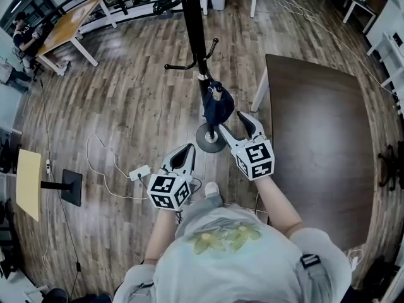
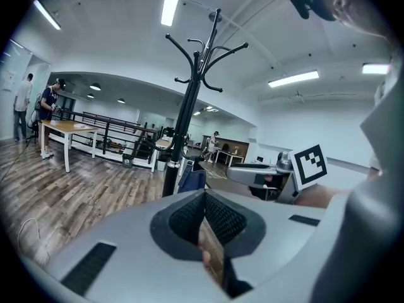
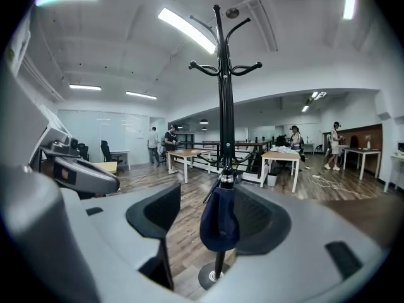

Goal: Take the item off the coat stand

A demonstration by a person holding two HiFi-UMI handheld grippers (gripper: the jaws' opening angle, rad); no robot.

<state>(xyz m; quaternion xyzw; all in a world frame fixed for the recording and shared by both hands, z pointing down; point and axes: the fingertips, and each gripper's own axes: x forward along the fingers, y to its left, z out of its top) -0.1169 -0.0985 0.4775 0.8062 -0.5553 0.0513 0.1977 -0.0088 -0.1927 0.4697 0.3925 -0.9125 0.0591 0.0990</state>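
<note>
step in hand: approach to the grasp, with the item not yet gripped and not yet lifted. locate the dark navy fabric item [image 1: 218, 105], a soft drooping bundle, hung low on the black metal coat stand [image 1: 196, 36], far below the curved top hooks and a little above the round base [image 1: 210, 139] on the wood-plank floor. check the right gripper [image 1: 232, 122]: jaws spread wide, level with the item, item framed between them in the right gripper view but touched by neither pad. check the left gripper [image 1: 187, 151]: jaws together, nothing between them, held lower and to the left, clear of the stand. next move, as judged: advance the right gripper to bring one pad to each side of the upper part of the fabric, then close firmly enough to pinch the soft cloth. exact attachment to the pole not discernible; expect a loop or strap near the silver collar [image 3: 226, 180], so raise first, then draw away from the pole. keep the left gripper ready to steady the pole against tipping. mind the dark brown table [image 1: 315, 137] close on the right during withdrawal.
</note>
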